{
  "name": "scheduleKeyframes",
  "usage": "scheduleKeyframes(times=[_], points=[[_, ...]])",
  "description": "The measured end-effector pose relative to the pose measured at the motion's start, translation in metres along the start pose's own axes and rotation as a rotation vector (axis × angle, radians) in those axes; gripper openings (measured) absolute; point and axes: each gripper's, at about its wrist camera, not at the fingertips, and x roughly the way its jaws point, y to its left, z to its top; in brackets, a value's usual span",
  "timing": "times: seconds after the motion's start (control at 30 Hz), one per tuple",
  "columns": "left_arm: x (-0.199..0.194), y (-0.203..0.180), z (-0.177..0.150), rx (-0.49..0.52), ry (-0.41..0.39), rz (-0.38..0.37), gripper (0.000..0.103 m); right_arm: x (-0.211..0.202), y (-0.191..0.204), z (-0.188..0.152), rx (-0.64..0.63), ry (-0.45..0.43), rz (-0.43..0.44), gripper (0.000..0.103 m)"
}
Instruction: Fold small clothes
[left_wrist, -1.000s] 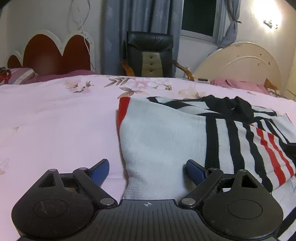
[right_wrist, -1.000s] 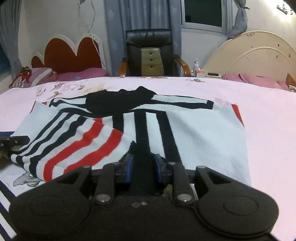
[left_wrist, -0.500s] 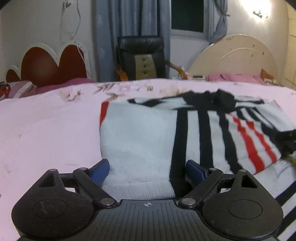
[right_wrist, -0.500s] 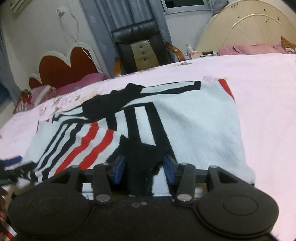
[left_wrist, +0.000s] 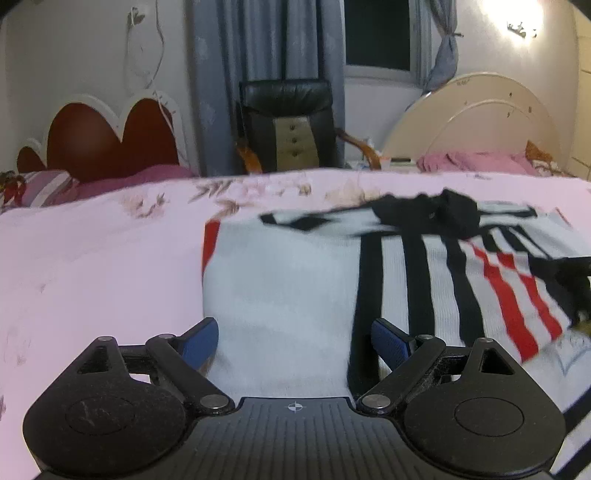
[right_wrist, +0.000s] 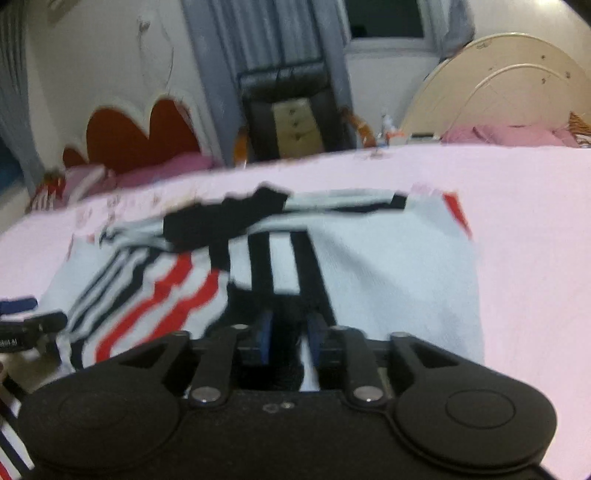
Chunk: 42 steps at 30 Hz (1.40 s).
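A white knit sweater (left_wrist: 280, 288) with black and red stripes lies spread on the pink bedsheet (left_wrist: 92, 266). One striped sleeve is folded over its body. My left gripper (left_wrist: 293, 341) is open, its blue fingers astride the sweater's near hem. In the right wrist view the sweater (right_wrist: 399, 273) lies ahead and my right gripper (right_wrist: 288, 336) has its jaws close together on the black cuff of the sweater. The left gripper also shows at the left edge of the right wrist view (right_wrist: 22, 317).
A black leather armchair (left_wrist: 291, 129) stands beyond the bed by grey curtains. A red heart-shaped headboard (left_wrist: 107, 140) is at the back left, a cream headboard (left_wrist: 480, 122) at the back right. Pink bedding (left_wrist: 476, 162) lies there.
The right gripper's jaws opened wider half a second ago and have closed in again on the black cuff. Both grippers have shifted; the left one moved right along the hem.
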Motion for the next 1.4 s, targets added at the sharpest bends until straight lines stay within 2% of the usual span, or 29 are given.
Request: scheduleKeyframes(times=[0.07,0.17,0.3,0.4,0.53,0.63,0.77,0.83,0.93,1.1,1.23,1.4], points=[[0.007,0.002,0.011,0.008,-0.014,-0.009,0.089,-0.001,-0.003,0.006,0.013,-0.03,-0.017,0.025],[0.023,0.003,0.035,0.041,-0.049,-0.025,0.089,0.011,-0.016,0.023,0.04,-0.031,-0.093,0.025],[0.065,0.005,0.06,0.055,0.008,-0.05,0.089,0.032,-0.035,0.042,0.066,-0.028,-0.136,0.025],[0.095,0.014,0.063,0.013,0.074,-0.048,0.089,0.048,-0.047,0.051,0.071,-0.019,-0.189,0.023],[0.1,0.015,0.06,-0.014,0.081,-0.043,0.089,0.062,-0.061,0.056,0.055,0.0,-0.26,0.025],[0.1,0.011,0.057,0.002,0.078,-0.026,0.09,0.067,-0.075,0.057,0.098,0.009,-0.246,0.024],[0.097,0.012,0.06,0.006,0.082,-0.017,0.09,0.062,-0.068,0.058,0.069,0.019,-0.261,0.026],[0.094,0.01,0.059,0.02,0.078,-0.01,0.09,0.053,-0.064,0.058,0.05,-0.004,-0.267,0.034],[0.091,0.008,0.057,0.014,0.082,0.003,0.09,0.054,-0.071,0.052,0.058,0.024,-0.26,0.035],[0.074,-0.003,0.058,0.021,0.073,0.012,0.09,0.04,-0.072,0.051,0.068,0.02,-0.237,0.035],[0.05,-0.018,0.053,0.054,0.051,0.023,0.09,0.02,-0.07,0.04,0.061,0.006,-0.199,0.036],[-0.01,-0.018,0.025,0.03,0.021,0.046,0.09,-0.023,-0.075,0.019,0.06,-0.005,-0.11,0.039]])
